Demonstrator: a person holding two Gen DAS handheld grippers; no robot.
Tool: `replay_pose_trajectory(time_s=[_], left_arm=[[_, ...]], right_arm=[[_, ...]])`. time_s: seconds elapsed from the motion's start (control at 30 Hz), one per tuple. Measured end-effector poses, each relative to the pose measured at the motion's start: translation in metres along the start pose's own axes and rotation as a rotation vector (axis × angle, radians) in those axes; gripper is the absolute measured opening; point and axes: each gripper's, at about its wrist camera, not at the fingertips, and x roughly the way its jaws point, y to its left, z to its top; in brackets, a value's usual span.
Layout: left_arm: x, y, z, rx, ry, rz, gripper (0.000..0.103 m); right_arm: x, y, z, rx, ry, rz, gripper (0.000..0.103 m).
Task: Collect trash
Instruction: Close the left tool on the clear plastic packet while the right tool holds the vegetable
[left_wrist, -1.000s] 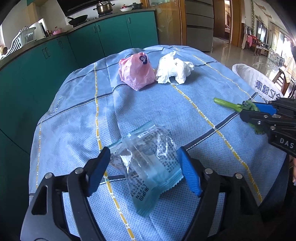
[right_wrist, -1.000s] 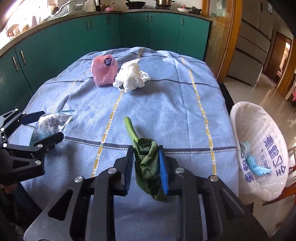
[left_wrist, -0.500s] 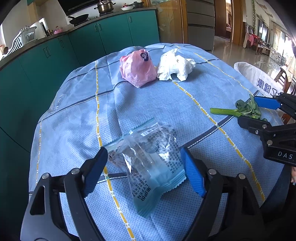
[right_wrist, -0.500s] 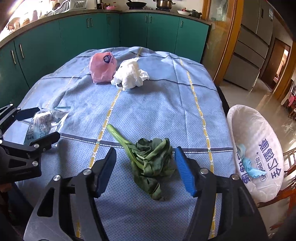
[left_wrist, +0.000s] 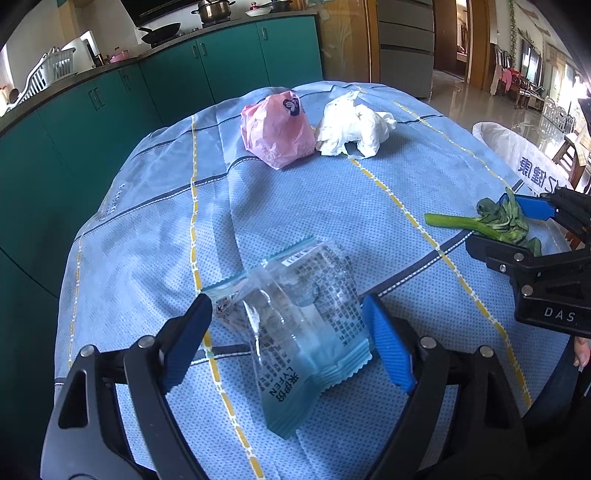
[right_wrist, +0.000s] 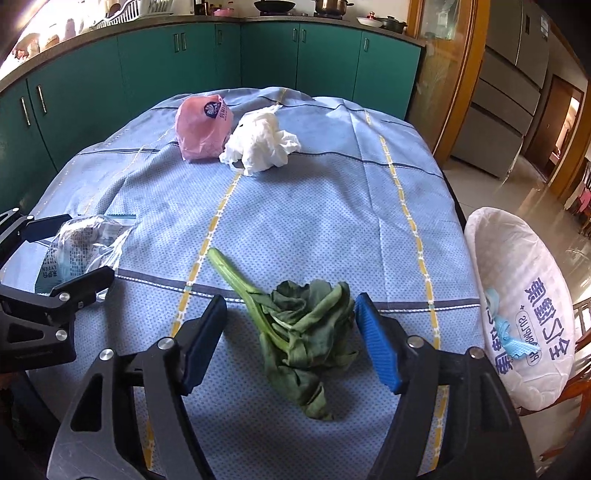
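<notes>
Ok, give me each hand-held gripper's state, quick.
Left hand-held gripper: opening, plastic wrapper between jaws, ungripped.
Right hand-held gripper: opening, leafy vegetable between jaws, ungripped.

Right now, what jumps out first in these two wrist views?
Two open grippers, each straddling trash on the blue tablecloth: the left gripper around a clear snack wrapper, the right gripper around a wilted green vegetable, both sets of jaws opening, pressing on nothing. Further back sit a pink bag and crumpled white paper; a white trash bag hangs off the table's right edge.
</notes>
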Motion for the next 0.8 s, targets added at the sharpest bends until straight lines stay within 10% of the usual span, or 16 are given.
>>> replay_pose_trajectory(time_s=[0.47, 0.8], left_arm=[[0.001, 0.004, 0.003, -0.03, 0.009, -0.016, 0.086], [-0.001, 0.008, 0.005, -0.036, -0.008, -0.005, 0.074]], right_arm=[[-0.001, -0.001, -0.005, 0.013, 0.009, 0.063, 0.07], [-0.014, -0.001, -0.005, 0.019, -0.02, 0.092, 0.022]])
